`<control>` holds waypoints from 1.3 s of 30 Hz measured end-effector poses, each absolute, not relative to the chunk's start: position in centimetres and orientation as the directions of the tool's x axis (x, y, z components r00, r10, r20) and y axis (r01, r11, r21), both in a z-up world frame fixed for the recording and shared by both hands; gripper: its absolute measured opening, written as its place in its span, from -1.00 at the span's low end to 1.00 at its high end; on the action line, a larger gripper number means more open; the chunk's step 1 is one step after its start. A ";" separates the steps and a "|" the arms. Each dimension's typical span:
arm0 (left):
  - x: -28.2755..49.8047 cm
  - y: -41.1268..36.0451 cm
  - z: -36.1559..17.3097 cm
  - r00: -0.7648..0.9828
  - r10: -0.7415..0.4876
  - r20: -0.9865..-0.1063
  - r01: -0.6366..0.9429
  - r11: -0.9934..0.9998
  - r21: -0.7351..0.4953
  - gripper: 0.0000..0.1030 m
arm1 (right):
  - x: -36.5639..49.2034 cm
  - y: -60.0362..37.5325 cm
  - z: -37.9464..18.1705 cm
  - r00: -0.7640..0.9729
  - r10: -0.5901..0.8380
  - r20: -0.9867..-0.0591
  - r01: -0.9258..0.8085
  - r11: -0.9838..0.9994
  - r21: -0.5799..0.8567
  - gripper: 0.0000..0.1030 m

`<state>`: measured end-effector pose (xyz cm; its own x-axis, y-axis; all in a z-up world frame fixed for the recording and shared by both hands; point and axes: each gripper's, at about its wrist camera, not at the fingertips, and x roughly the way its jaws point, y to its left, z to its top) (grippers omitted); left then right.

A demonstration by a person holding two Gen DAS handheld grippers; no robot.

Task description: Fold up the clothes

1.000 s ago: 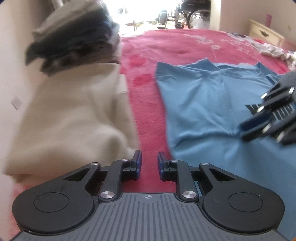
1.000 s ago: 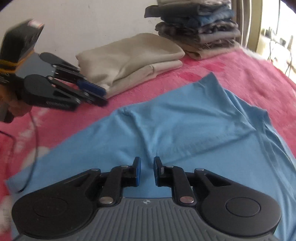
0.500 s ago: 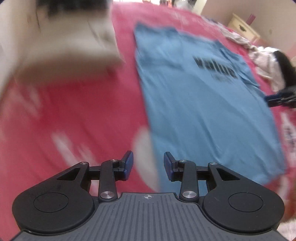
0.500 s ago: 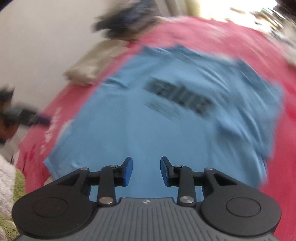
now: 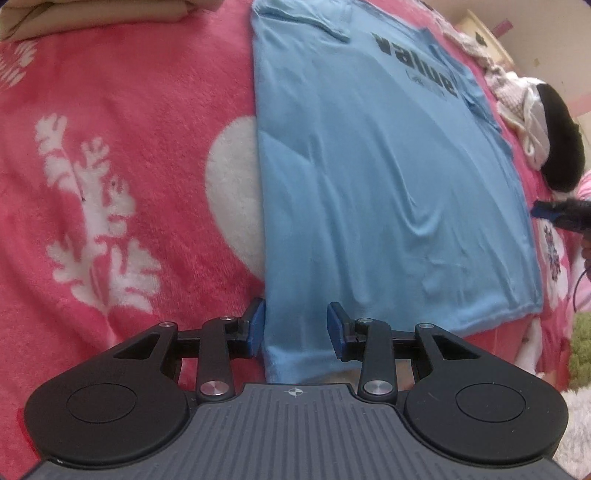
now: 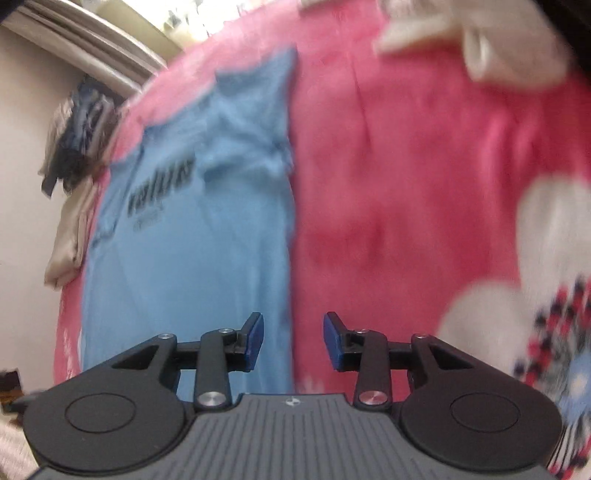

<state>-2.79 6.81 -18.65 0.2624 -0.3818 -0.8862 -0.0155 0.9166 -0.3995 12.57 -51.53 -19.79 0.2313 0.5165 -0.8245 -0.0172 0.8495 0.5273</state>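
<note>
A light blue T-shirt (image 5: 384,177) with black lettering lies flat on the pink bed blanket (image 5: 129,122). My left gripper (image 5: 296,327) is open, its jaws straddling the shirt's bottom left hem corner, close over the fabric. My right gripper (image 6: 293,340) is open over the shirt's right side edge near the hem, one jaw above the shirt (image 6: 192,236), the other above the blanket (image 6: 399,192). The right gripper's tips also show at the right edge of the left wrist view (image 5: 554,212). The right wrist view is blurred.
A folded beige garment (image 5: 92,14) lies at the far left by the wall, with a stack of folded dark clothes (image 6: 77,136) beyond it. Loose white and black clothes (image 5: 543,118) lie to the right of the shirt. A cream dresser (image 5: 484,31) stands at the back.
Both grippers have pulled back from the shirt's upper part to its bottom hem, left to the left corner, right to the right edge. Both have opened wider.
</note>
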 end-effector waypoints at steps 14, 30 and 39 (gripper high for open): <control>-3.5 5.7 -20.0 0.158 -0.429 -0.890 0.000 0.901 -0.434 -0.57 | 7.2 -53.5 -23.4 -0.063 0.698 -0.713 0.134 0.714 0.687 -0.27; -3.3 5.8 -18.4 0.178 -0.447 -0.877 0.080 0.895 -0.439 -0.95 | 5.7 -50.9 -21.7 -0.185 0.718 -0.671 -0.048 0.676 0.736 -0.85; 0.7 8.4 -14.3 0.361 -0.511 -0.781 -0.022 0.832 -0.554 -0.95 | 10.2 -51.0 -16.4 0.039 0.788 -0.614 -0.139 0.613 0.778 -0.85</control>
<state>0.66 8.44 -14.28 0.3606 -0.5105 -0.7806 -0.0221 0.8320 -0.5543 10.19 -51.00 -16.40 0.0388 0.7880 -0.6145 -0.1391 0.6132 0.7776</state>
